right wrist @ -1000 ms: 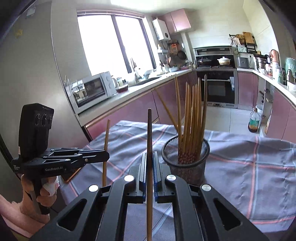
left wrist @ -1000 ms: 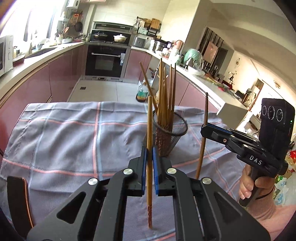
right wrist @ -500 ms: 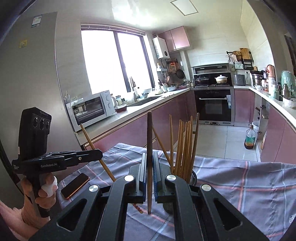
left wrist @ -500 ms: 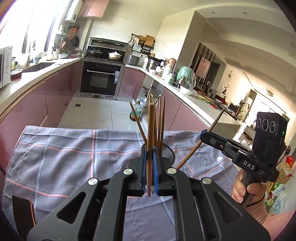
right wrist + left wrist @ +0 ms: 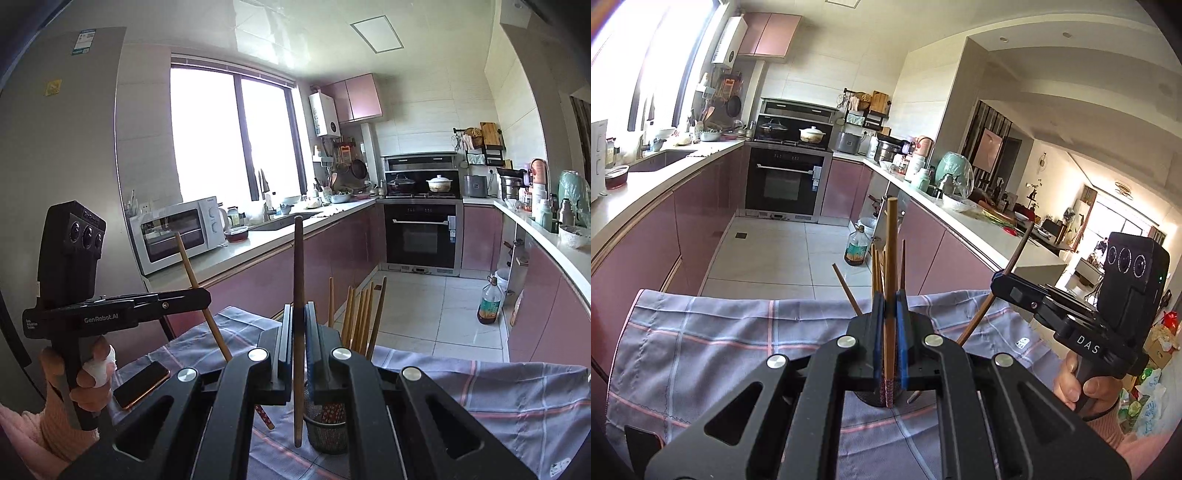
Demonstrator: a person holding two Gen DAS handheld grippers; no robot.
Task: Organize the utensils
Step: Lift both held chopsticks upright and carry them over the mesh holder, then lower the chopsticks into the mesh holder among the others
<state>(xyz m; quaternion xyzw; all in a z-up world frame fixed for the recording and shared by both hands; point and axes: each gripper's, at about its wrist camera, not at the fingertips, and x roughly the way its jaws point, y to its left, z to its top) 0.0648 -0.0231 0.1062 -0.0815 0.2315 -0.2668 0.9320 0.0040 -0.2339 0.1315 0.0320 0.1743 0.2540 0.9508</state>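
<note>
My left gripper [image 5: 888,301] is shut on a light brown chopstick [image 5: 891,251] that stands upright between its blue pads. My right gripper [image 5: 298,314] is shut on a darker chopstick [image 5: 298,266], also upright. Both hang above a black mesh holder [image 5: 328,432] with several chopsticks [image 5: 362,314] standing in it on a grey checked cloth [image 5: 498,398]. In the left wrist view the holder is mostly hidden behind my own fingers. There the right gripper [image 5: 997,282] shows at the right, its chopstick [image 5: 1015,258] tilted. In the right wrist view the left gripper [image 5: 206,297] is at the left.
A phone [image 5: 142,384] lies on the cloth's left part, below the left gripper. A person's hands grip both handles. Pink kitchen cabinets, an oven [image 5: 783,184] and counters surround the table. An oil bottle [image 5: 857,249] stands on the floor beyond.
Both grippers have risen with their chopsticks still clamped. The holder and cloth have dropped lower in both views, and each chopstick looks more tilted as seen from the other gripper.
</note>
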